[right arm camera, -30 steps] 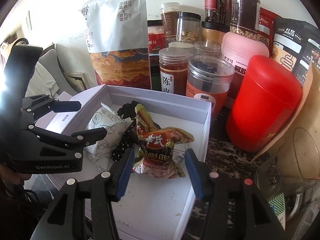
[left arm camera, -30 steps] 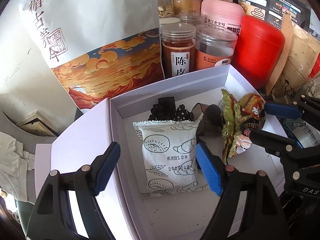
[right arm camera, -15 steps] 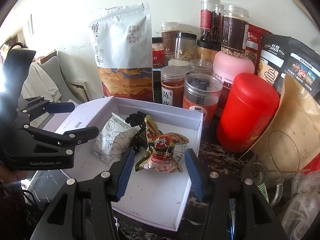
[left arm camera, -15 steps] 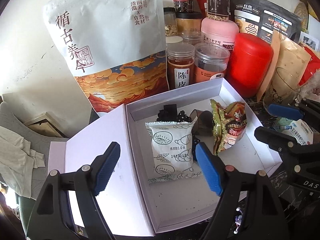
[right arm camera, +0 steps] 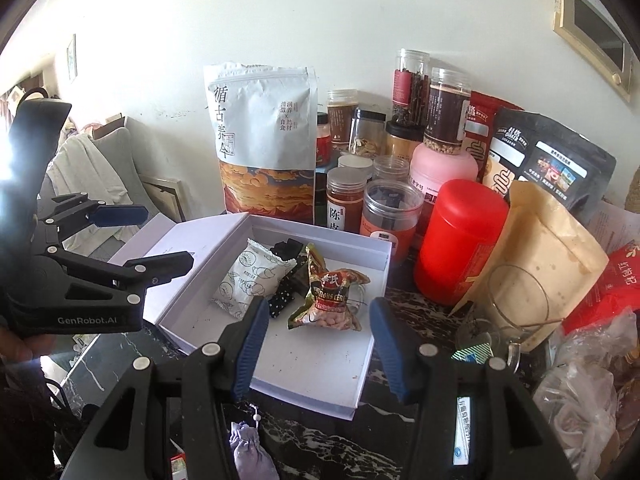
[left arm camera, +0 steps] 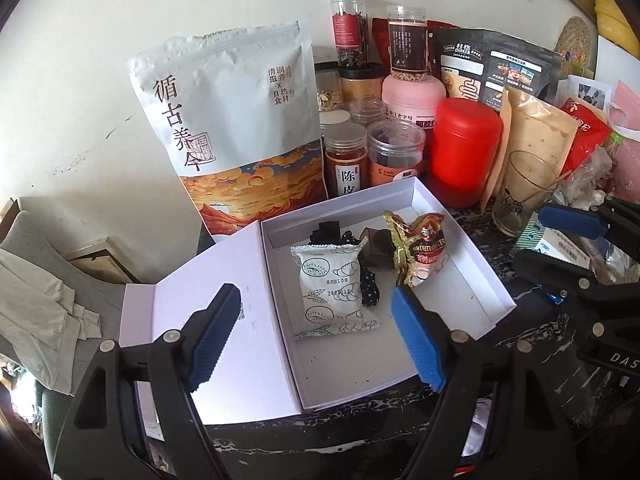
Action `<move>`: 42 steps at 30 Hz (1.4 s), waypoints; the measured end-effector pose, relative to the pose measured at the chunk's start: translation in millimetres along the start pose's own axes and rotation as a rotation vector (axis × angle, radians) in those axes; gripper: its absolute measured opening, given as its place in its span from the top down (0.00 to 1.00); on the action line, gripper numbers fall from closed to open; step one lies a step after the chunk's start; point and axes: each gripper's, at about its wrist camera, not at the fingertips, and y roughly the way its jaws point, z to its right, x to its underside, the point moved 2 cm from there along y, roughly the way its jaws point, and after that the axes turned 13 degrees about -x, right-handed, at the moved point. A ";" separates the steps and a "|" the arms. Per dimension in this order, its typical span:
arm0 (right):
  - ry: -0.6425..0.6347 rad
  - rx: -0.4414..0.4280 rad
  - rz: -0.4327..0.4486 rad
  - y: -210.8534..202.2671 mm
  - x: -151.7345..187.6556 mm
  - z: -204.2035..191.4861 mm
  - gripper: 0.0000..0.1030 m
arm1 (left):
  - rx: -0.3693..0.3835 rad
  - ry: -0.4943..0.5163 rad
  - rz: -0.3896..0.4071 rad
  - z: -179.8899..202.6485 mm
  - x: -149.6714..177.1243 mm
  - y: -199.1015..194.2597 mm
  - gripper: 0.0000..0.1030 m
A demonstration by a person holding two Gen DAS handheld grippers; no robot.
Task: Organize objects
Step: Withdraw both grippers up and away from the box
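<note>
left gripper [left arm camera: 316, 334] fingers apart, empty | right gripper [right arm camera: 316, 344] same | "genrobot.ai"

Both wrist views, angled down, sharing white box [left arm camera: 460, 240]

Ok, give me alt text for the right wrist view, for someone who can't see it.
An open white box on a dark marbled counter holds a white snack packet, a crinkled red-and-gold snack bag and small black items. The right gripper hangs open and empty above its near edge, the left gripper open at left. Jars and pouches line the wall behind.
</note>
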 end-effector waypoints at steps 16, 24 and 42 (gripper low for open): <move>-0.014 0.021 0.042 -57.8 30.8 -36.9 0.48 | 0.004 -0.003 0.055 0.5 34.4 -77.4 0.25; -0.020 0.014 0.045 -73.8 48.3 -57.6 0.47 | 0.010 -0.004 0.070 -1.1 60.1 -105.7 0.23; -0.019 -0.042 -0.027 -64.0 104.6 -87.8 0.46 | -0.012 -0.003 -0.004 -2.6 140.3 -115.5 0.22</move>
